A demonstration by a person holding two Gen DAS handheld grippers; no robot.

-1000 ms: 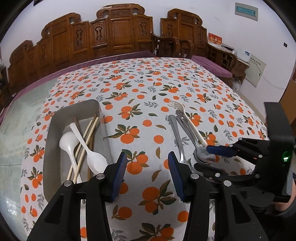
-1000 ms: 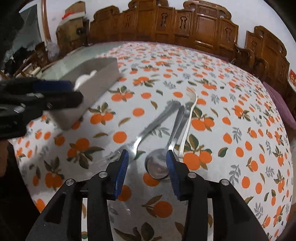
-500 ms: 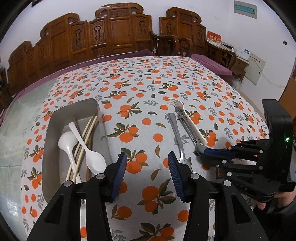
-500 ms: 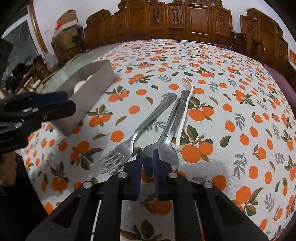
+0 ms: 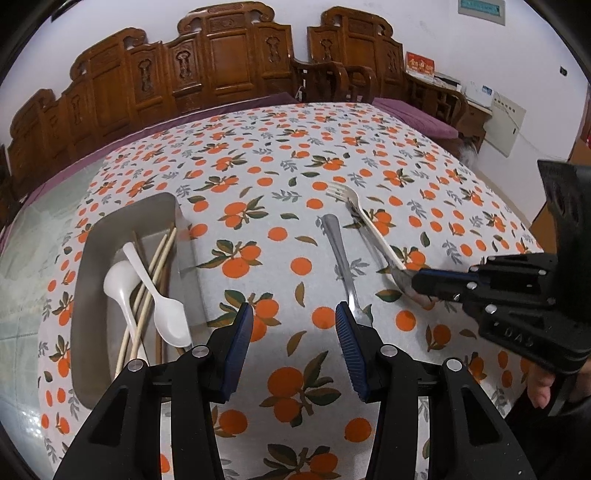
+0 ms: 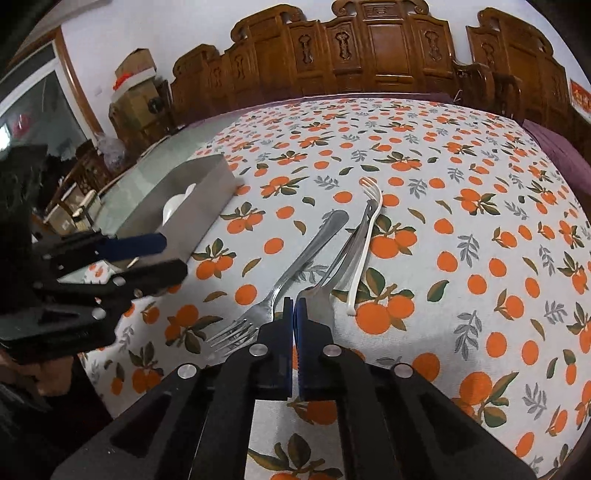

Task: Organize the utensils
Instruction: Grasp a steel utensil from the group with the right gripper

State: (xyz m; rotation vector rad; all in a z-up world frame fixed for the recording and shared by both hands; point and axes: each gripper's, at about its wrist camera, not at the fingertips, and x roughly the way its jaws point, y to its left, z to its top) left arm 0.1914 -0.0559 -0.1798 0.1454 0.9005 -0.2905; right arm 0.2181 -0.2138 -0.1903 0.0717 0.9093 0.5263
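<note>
Where chopsticks (image 5: 147,295) lie, tray (image 5: 88,258) spoons (image 5: 168,317)

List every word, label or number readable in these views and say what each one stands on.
"DAS": raised letters on the black right hand-held gripper, faint, uncertain.
Red card with gold characters on the wooden sideboard: too blurred to read.
Green-framed wall sign: too small to read.
White wall panel: no legible text.
</note>
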